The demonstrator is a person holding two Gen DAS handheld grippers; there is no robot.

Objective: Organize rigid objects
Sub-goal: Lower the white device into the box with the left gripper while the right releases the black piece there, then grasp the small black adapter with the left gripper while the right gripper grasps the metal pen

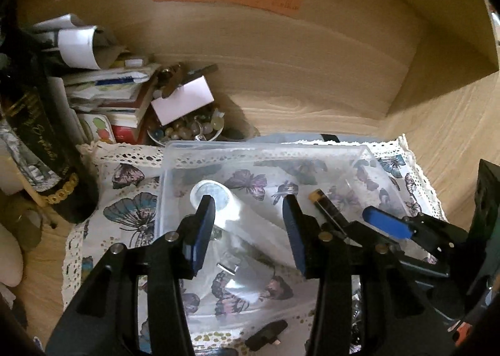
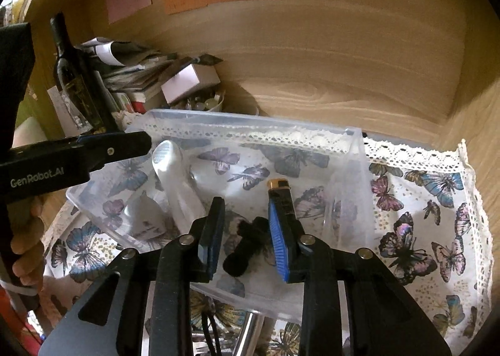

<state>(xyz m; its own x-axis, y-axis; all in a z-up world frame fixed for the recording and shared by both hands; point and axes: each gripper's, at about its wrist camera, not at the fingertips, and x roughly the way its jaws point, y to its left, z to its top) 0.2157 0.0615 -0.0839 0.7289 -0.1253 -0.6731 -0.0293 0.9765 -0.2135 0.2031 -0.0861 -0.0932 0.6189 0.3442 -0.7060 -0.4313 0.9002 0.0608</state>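
A clear plastic bin [image 1: 175, 149] [image 2: 353, 137] stands on a butterfly cloth [image 1: 125, 209] [image 2: 437, 231]. Inside lie a white cylindrical bottle [image 1: 225, 209] [image 2: 175, 178], a black lighter with a gold cap [image 1: 325, 203] [image 2: 279, 190] and a black cylindrical object [image 2: 247, 246]. My left gripper [image 1: 250, 215] is open above the white bottle, holding nothing. My right gripper [image 2: 247, 218] is open over the bin, with the black object below between the fingers and the lighter at its right finger. It also shows in the left wrist view [image 1: 387, 224].
A dark wine bottle [image 1: 37, 143] [image 2: 75, 74], stacked books and papers [image 1: 109, 90], a white box [image 1: 181, 99] and a bowl of beads [image 1: 190, 131] crowd the back left. Wooden walls [image 1: 312, 59] close the back and right. A small black item [image 1: 265, 334] lies before the bin.
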